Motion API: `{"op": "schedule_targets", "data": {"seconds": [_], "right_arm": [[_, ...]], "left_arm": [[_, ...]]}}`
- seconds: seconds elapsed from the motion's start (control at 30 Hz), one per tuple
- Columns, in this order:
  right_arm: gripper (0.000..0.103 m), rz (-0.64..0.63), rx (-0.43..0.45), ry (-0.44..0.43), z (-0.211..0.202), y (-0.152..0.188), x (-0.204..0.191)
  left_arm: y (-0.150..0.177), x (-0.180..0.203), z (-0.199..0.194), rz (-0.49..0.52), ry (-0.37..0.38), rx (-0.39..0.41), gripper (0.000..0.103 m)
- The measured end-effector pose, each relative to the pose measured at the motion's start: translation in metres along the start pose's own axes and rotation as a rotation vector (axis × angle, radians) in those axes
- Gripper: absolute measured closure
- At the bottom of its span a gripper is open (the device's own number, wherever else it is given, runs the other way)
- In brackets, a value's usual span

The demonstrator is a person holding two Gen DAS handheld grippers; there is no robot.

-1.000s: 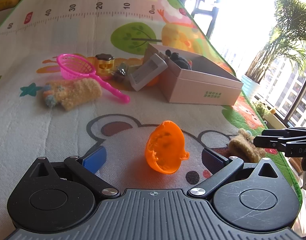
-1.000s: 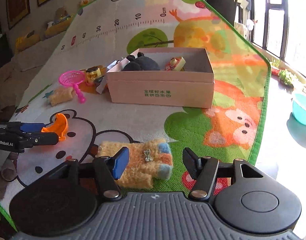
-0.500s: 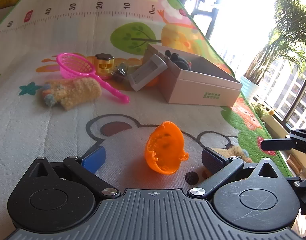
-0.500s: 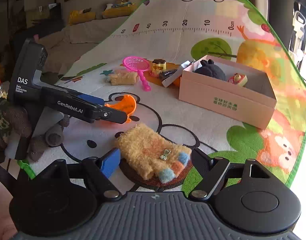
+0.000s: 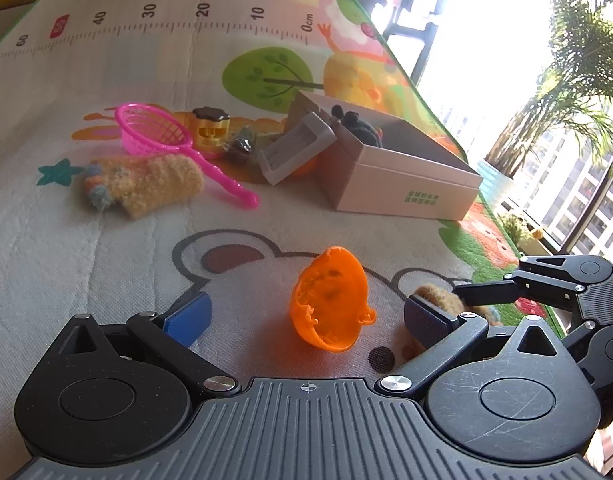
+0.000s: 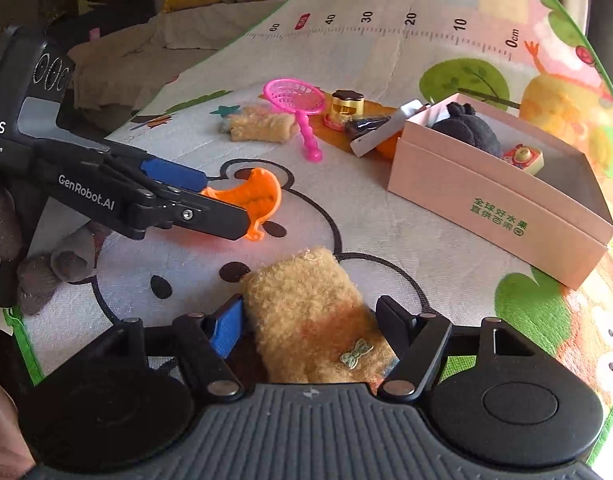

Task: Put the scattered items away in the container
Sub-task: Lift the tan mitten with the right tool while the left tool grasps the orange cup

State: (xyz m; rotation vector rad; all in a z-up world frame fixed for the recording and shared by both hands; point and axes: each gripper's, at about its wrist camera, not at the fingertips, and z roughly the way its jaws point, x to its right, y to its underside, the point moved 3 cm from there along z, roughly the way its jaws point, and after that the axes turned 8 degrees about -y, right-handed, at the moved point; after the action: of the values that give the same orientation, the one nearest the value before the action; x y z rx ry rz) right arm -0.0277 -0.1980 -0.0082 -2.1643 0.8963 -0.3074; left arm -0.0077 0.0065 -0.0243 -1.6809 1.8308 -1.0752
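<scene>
Left gripper (image 5: 306, 316): pitched down toward the printed play mat (image 5: 106, 272), jaws released and wide, the orange plastic half-shell (image 5: 330, 300) lying on the mat between them, touching neither pad. In the right wrist view the same gripper (image 6: 222, 196) enters from the left, held by a gloved hand (image 6: 46, 268) at the mat's edge.

Right gripper (image 6: 310, 324): angled down over the fuzzy tan knitted sock with a small bow (image 6: 314, 316). Its jaws have just been closing; the sock lies between them. The blue pad (image 6: 226, 328) sits at the sock's edge, the dark pad just beside it. Not clenched on the sock as far as the frame shows.

Container: pink cardboard box with green lettering (image 6: 494, 216), open, well beyond both grippers on the mat.

Right view only: box interior, holding 1 dark plush toy (image 6: 470, 130) and 1 small red and yellow toy (image 6: 522, 156).

Left view only: the right gripper seen from the side, its finger (image 5: 486, 292) over the sock (image 5: 434, 294), which is mostly hidden there.

Both views: a 2nd tan sock (image 5: 146, 184), pink plastic net scoop (image 5: 162, 136), yellow toy with brown lid (image 5: 212, 128) and grey tray (image 5: 294, 148) leaning against the box's far end.
</scene>
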Motion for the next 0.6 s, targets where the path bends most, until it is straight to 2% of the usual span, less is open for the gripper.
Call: {"op": "schedule_targets", "data": {"seconds": [0.1,0.2,0.27,0.37,0.47,0.6], "right_arm": [[0.034,0.08,0.016,0.055,-0.011,0.01,0.015],[0.034,0.135,0.037,0.103,-0.022,0.022,0.025],[0.033,0.163,0.055,0.121,-0.025,0.028,0.029],[0.028,0.168,0.074,0.142,-0.026,0.031,0.029],[0.019,0.181,0.077,0.166,-0.024,0.031,0.031],[0.019,0.179,0.095,0.175,-0.024,0.034,0.029]], "left_arm": [[-0.002,0.013,0.003,0.105,-0.035,-0.021,0.0],[-0.002,0.03,0.003,0.232,-0.04,-0.003,0.0],[-0.002,0.037,0.006,0.277,-0.054,-0.002,0.0],[-0.002,0.038,0.011,0.284,-0.061,-0.018,0.0],[-0.003,0.035,0.009,0.276,-0.061,-0.006,0.0],[-0.002,0.035,0.008,0.289,-0.066,-0.014,0.001]]}}
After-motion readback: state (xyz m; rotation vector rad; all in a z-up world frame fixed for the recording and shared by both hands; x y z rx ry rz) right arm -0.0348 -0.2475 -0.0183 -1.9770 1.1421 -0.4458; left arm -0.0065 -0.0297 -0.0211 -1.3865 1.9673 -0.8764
